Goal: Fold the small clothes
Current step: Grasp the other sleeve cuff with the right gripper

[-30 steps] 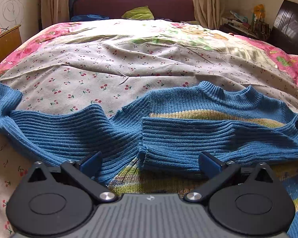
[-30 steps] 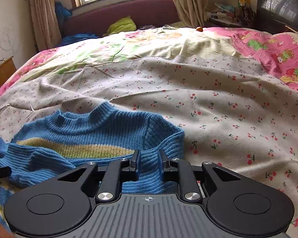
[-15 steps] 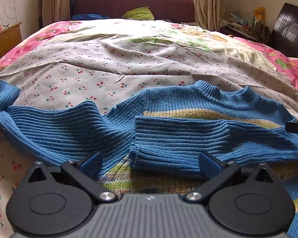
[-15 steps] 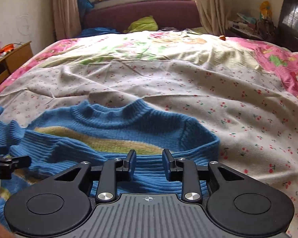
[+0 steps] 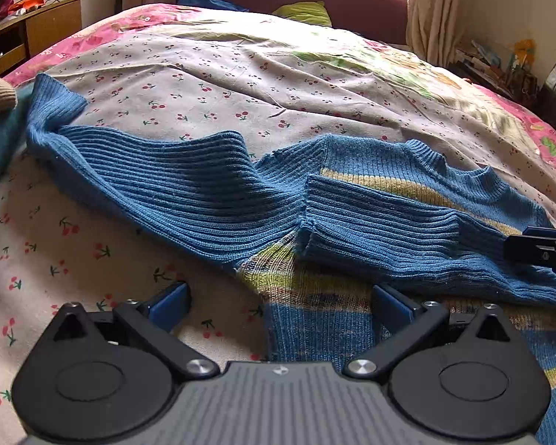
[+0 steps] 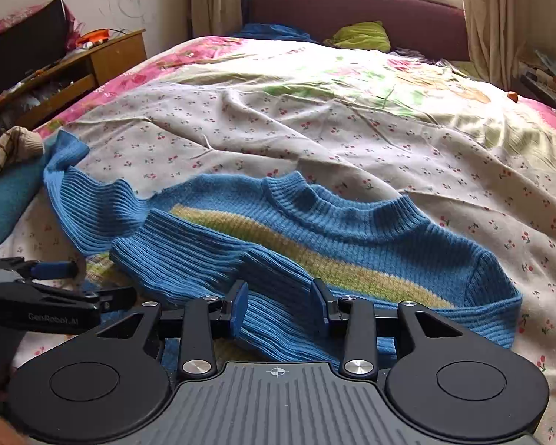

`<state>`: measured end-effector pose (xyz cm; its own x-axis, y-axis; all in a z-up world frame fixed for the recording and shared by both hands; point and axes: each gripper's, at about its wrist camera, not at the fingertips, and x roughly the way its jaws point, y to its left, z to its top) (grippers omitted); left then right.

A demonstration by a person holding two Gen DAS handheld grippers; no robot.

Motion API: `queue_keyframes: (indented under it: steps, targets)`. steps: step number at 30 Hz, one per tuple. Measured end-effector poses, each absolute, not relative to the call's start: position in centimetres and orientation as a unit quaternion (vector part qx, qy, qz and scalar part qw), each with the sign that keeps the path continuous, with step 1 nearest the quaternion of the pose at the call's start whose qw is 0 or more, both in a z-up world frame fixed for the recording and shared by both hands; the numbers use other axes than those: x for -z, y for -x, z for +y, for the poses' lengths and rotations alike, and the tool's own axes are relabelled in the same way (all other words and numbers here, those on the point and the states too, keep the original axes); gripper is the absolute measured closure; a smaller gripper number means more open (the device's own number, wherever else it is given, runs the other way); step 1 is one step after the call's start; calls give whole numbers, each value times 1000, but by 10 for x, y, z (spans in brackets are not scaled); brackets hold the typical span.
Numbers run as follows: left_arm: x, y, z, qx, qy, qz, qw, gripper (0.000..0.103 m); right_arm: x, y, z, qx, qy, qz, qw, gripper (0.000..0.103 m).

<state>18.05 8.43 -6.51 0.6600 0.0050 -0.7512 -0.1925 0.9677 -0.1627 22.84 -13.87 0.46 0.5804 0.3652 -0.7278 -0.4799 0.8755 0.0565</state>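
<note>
Left wrist view: one blue sweater (image 5: 370, 215) lies on the bed (image 5: 241, 85), one sleeve folded across its chest. Left tongs (image 5: 280, 306) gape wide, empty, over its hem.

Right wrist view: right tongs (image 6: 280, 306) are opening, pads clear of the folded sleeve (image 6: 218, 256) between them.
</note>
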Motion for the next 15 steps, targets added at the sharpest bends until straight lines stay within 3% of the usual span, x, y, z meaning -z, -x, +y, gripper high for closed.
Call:
queue_keyframes:
  steps: [15]
  targets:
    - [62,-164,123,-58,190,356,913,0,-57,-285,86,-431,117,409,796,63]
